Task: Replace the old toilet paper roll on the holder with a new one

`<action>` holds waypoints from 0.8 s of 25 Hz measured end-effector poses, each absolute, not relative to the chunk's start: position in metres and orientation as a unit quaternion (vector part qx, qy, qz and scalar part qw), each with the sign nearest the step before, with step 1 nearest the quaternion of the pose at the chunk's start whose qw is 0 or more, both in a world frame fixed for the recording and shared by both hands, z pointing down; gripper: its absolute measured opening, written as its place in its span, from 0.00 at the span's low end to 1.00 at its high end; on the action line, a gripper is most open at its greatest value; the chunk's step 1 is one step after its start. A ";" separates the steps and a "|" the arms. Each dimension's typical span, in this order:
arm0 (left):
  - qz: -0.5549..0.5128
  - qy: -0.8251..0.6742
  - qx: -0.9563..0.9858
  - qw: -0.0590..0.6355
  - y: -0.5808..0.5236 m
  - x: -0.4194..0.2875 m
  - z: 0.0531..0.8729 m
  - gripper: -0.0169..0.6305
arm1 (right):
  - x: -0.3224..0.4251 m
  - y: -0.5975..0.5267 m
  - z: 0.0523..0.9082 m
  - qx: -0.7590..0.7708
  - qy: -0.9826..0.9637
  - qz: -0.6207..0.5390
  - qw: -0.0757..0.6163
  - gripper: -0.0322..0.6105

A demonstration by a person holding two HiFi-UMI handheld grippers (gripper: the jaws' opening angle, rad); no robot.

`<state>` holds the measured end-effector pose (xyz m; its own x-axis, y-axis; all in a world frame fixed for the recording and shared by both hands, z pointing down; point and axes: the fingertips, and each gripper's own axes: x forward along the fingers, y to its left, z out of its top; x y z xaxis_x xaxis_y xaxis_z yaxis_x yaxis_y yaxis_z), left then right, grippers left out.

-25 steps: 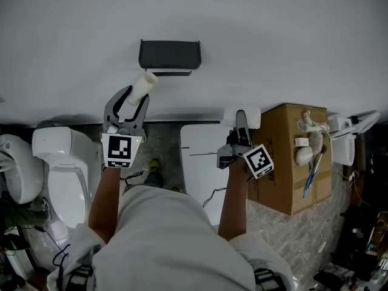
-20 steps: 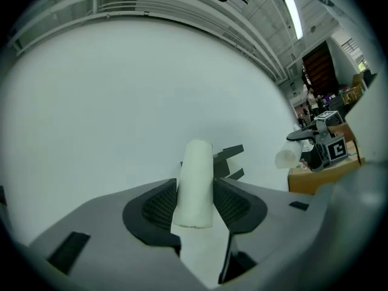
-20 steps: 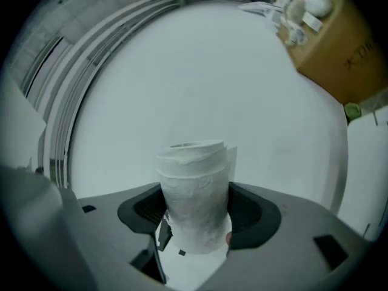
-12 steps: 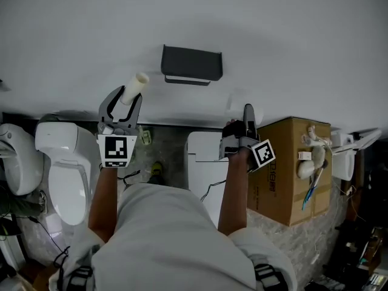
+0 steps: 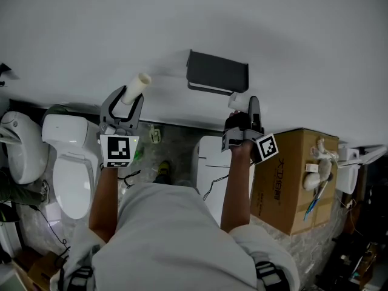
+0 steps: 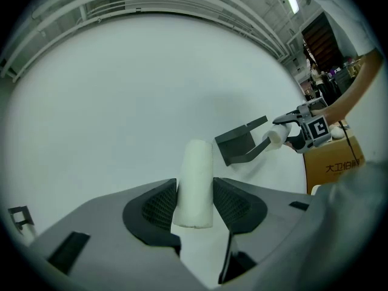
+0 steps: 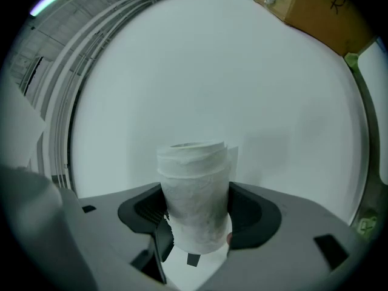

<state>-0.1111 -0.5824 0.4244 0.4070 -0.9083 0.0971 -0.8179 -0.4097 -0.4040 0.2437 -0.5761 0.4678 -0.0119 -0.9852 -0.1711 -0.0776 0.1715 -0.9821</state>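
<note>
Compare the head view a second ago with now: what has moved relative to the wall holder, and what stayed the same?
The left gripper, with its slim white tube, drew away leftward from the dark holder; the right gripper brought its toilet paper roll close to the holder's right end. Both grippers stayed shut on their loads.

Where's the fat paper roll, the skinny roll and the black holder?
fat paper roll (image 7: 194,193), right gripper view, middle of its wrapped side.
skinny roll (image 6: 195,174), left gripper view, middle of its side.
black holder (image 5: 218,71), head view, middle of its dark cover.
</note>
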 end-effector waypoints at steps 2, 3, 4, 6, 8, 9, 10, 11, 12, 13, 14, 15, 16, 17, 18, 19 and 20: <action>-0.156 0.524 -0.824 0.149 -0.584 -0.117 0.426 0.35 | 0.233 -0.582 0.468 -0.464 0.563 -0.441 0.522 0.52; -0.158 0.523 -0.824 0.151 -0.584 -0.120 0.427 0.35 | 0.229 -0.584 0.468 -0.461 0.562 -0.443 0.525 0.51; -0.160 0.523 -0.823 0.152 -0.584 -0.121 0.427 0.35 | 0.224 -0.585 0.467 -0.457 0.562 -0.446 0.526 0.51; -0.167 0.521 -0.822 0.157 -0.583 -0.126 0.428 0.35 | 0.213 -0.587 0.466 -0.451 0.565 -0.450 0.525 0.51; -0.171 0.520 -0.821 0.161 -0.582 -0.130 0.429 0.35 | 0.201 -0.591 0.466 -0.445 0.569 -0.455 0.521 0.51; -0.173 0.520 -0.820 0.163 -0.582 -0.132 0.430 0.35 | 0.195 -0.594 0.466 -0.441 0.571 -0.459 0.519 0.51; -0.174 0.521 -0.819 0.164 -0.581 -0.135 0.430 0.35 | 0.189 -0.596 0.466 -0.438 0.573 -0.462 0.516 0.51; -0.177 0.522 -0.818 0.164 -0.579 -0.136 0.431 0.35 | 0.183 -0.598 0.466 -0.434 0.576 -0.466 0.513 0.51; -0.180 0.524 -0.817 0.163 -0.577 -0.138 0.431 0.35 | 0.179 -0.599 0.466 -0.430 0.579 -0.469 0.509 0.51; -0.183 0.527 -0.814 0.161 -0.575 -0.140 0.432 0.35 | 0.174 -0.600 0.466 -0.427 0.583 -0.473 0.505 0.51; -0.186 0.531 -0.811 0.159 -0.574 -0.144 0.434 0.35 | 0.168 -0.602 0.467 -0.424 0.585 -0.477 0.501 0.51; -0.189 0.535 -0.808 0.157 -0.573 -0.150 0.436 0.35 | 0.161 -0.604 0.468 -0.422 0.587 -0.480 0.498 0.51; -0.192 0.540 -0.805 0.153 -0.572 -0.157 0.439 0.35 | 0.155 -0.606 0.470 -0.419 0.588 -0.483 0.496 0.51; -0.194 0.545 -0.802 0.150 -0.571 -0.164 0.441 0.35 | 0.148 -0.608 0.471 -0.415 0.589 -0.485 0.495 0.50; -0.195 0.551 -0.798 0.149 -0.571 -0.171 0.442 0.35 | 0.142 -0.610 0.471 -0.410 0.591 -0.488 0.494 0.50; -0.195 0.557 -0.793 0.149 -0.571 -0.178 0.442 0.35 | 0.135 -0.613 0.471 -0.405 0.593 -0.491 0.493 0.50; -0.194 0.562 -0.790 0.149 -0.571 -0.183 0.441 0.35 | 0.130 -0.615 0.471 -0.400 0.595 -0.494 0.492 0.50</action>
